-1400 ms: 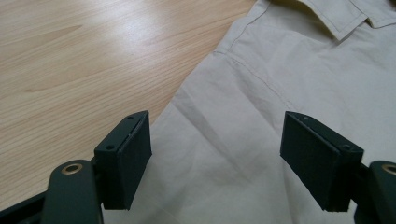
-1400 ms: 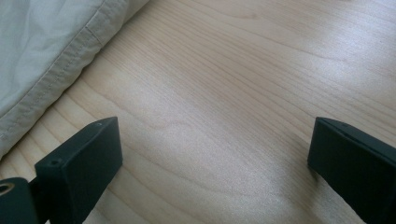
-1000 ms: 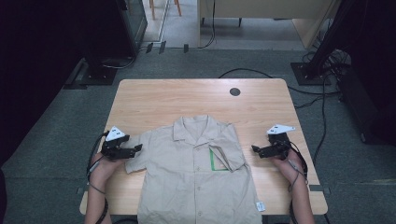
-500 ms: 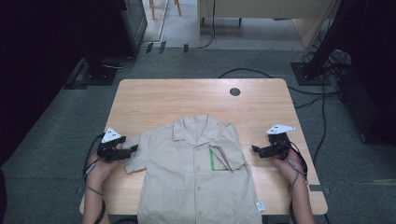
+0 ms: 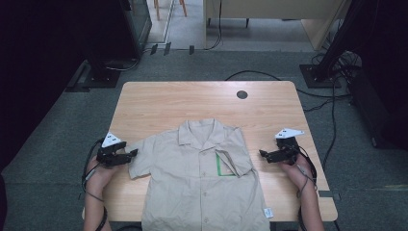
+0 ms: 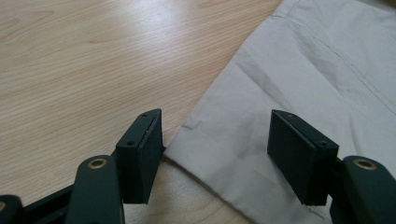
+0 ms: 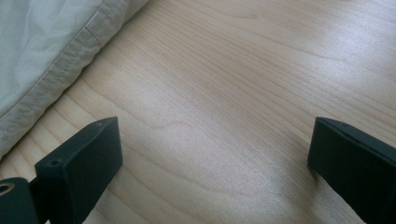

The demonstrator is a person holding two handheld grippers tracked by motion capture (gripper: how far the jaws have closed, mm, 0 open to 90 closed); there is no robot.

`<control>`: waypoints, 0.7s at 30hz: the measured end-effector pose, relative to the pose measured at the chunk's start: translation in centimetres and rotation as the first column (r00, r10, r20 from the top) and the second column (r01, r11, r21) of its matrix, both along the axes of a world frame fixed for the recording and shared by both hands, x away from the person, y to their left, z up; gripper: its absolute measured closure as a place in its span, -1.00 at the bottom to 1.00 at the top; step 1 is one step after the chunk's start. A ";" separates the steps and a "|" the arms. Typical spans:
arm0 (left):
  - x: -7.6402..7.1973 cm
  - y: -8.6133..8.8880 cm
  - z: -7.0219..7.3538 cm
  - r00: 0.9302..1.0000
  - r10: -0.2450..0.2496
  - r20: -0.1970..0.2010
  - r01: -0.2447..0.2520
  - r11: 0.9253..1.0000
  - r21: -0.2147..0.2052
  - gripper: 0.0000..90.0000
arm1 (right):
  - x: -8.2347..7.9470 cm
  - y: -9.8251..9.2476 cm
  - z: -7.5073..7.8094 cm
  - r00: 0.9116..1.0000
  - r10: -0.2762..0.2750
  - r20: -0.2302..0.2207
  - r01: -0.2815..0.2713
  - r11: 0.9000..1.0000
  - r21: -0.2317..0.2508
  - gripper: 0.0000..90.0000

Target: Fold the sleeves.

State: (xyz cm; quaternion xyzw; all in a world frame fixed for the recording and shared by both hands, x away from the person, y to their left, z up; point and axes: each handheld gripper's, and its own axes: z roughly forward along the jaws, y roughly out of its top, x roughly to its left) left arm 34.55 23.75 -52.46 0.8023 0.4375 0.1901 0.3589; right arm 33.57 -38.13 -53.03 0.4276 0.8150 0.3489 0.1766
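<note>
Closing slightly since the earlier frame, the left gripper (image 6: 215, 154) straddles the beige short-sleeved cotton shirt's (image 5: 202, 178) sleeve corner, jaws apart, lower left; the right gripper (image 5: 263, 154), jaws wide apart, sits just right of the shirt.

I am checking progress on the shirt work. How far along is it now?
Done: the beige shirt lies flat and buttoned on the table. In hand: the left tongs have just been closing around the sleeve corner, but the pads do not press it yet. The right tongs stand open over bare wood beside the other sleeve. Left: gripping, and any fold, since none is visible.
</note>
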 end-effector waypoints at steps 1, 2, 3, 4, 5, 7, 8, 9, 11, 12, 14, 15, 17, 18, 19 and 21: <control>0.1 0.1 0.0 1.000 0.001 0.004 -0.001 1.000 0.000 -0.23 | 0.0 0.0 0.0 1.000 0.000 0.000 0.000 1.000 0.000 -0.94; 0.1 0.2 -0.1 1.000 0.004 0.004 -0.004 1.000 -0.008 -0.23 | 0.0 0.0 0.0 1.000 0.000 0.000 0.000 1.000 -0.001 -0.94; 0.2 0.3 -0.1 1.000 0.004 0.006 -0.004 1.000 -0.016 -0.22 | 0.0 0.0 0.0 1.000 -0.001 0.000 0.001 1.000 0.000 -0.94; 0.1 0.4 -0.1 1.000 0.002 0.013 -0.002 1.000 -0.013 -0.21 | 0.0 0.0 0.0 1.000 -0.001 0.000 0.001 1.000 0.000 -0.94; 0.1 0.4 -0.2 1.000 0.001 0.021 -0.001 1.000 -0.010 -0.17 | 0.0 0.0 0.0 1.000 -0.001 0.000 0.001 1.000 0.000 -0.94; 0.0 0.5 -0.1 1.000 -0.006 0.016 0.007 1.000 -0.022 -0.07 | 0.0 0.0 0.0 1.000 -0.001 0.000 0.001 1.000 0.000 -0.94; 0.0 0.5 -0.1 1.000 -0.008 0.016 0.008 1.000 -0.026 -0.03 | 0.0 0.0 0.0 1.000 -0.001 0.000 0.001 1.000 0.000 -0.94; -0.1 0.5 -0.1 1.000 -0.003 0.019 0.003 1.000 -0.020 0.03 | 0.0 0.0 0.0 1.000 -0.001 0.000 0.001 1.000 0.000 -0.94; 0.0 0.5 0.0 1.000 0.017 0.020 -0.016 1.000 -0.020 0.18 | 0.0 0.0 0.0 1.000 -0.001 0.000 0.001 1.000 0.000 -0.94; -0.1 0.5 0.0 1.000 0.020 0.020 -0.020 1.000 -0.014 0.25 | 0.0 0.0 0.0 1.000 -0.001 0.000 0.001 1.000 0.000 -0.94; -0.2 0.4 0.0 1.000 0.004 0.017 -0.003 1.000 -0.018 0.39 | 0.0 0.0 0.0 1.000 -0.001 0.000 0.001 1.000 0.000 -0.94; -0.2 0.3 0.0 1.000 0.005 0.015 -0.005 1.000 -0.021 0.42 | 0.0 0.0 0.0 1.000 -0.001 0.001 0.001 1.000 -0.001 -0.94; -0.2 0.3 0.1 1.000 0.002 0.004 -0.002 0.999 -0.034 0.65 | 0.0 0.0 0.0 1.000 -0.002 0.001 0.002 1.000 -0.001 -0.94; -0.2 0.3 0.1 1.000 -0.002 0.000 0.002 0.999 -0.039 0.75 | 0.0 0.0 0.0 1.000 -0.002 0.001 0.002 1.000 -0.001 -0.94; -0.2 0.1 0.1 1.000 -0.008 -0.012 0.008 0.998 -0.054 0.89 | 0.0 0.0 0.0 1.000 -0.003 0.001 0.003 1.000 -0.001 -0.94; -0.2 -0.1 0.1 1.000 -0.009 -0.021 0.008 0.998 -0.057 0.93 | 0.0 0.0 0.0 1.000 -0.003 0.002 0.003 1.000 -0.001 -0.94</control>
